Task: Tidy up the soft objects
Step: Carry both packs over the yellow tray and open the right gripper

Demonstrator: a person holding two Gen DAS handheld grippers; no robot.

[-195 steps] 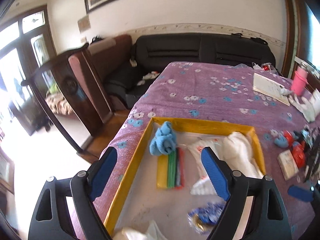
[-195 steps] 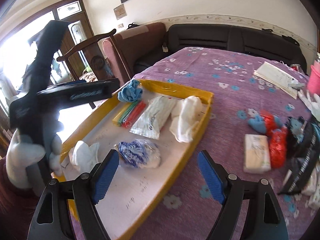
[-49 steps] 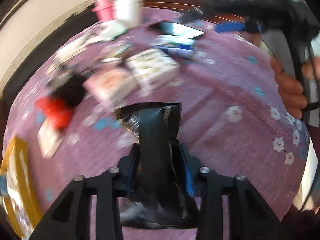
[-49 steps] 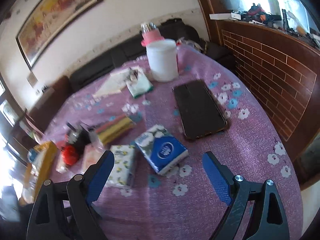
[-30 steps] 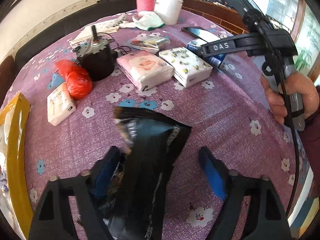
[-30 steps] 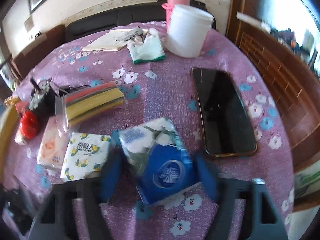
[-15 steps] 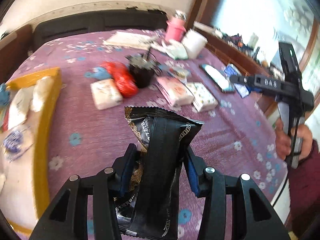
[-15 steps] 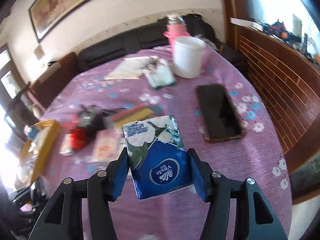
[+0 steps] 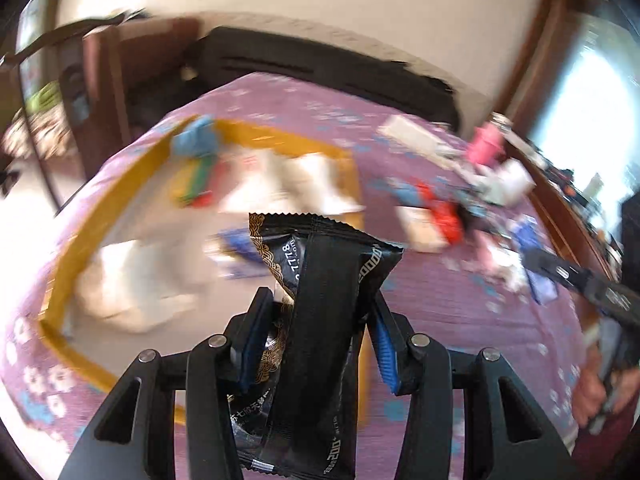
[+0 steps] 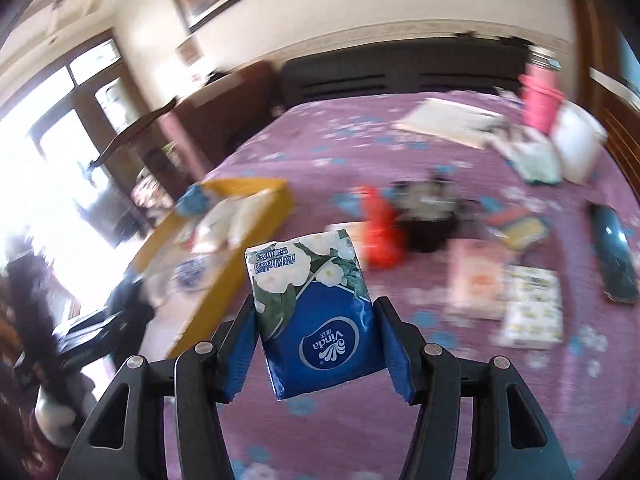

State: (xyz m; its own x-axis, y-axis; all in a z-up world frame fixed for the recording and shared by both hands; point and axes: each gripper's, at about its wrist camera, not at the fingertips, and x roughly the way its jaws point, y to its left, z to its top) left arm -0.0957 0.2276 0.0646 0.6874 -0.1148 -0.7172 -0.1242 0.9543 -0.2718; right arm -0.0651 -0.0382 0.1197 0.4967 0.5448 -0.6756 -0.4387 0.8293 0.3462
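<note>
Purple flowered tablecloth (image 10: 400,152) under yellow tray (image 9: 100,208), tissue packs (image 10: 532,308), phone (image 10: 614,256), white tub (image 10: 580,144).

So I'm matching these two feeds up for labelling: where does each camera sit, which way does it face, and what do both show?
Left wrist: rides the left gripper, looking down its fingers, shut on a black foil snack packet, toward the yellow-rimmed tray; a hand shows at right.
Right wrist: rides the right gripper, shut on a blue floral tissue pack, facing the table.
Shared: the tray, purple flowered tablecloth, black sofa.
</note>
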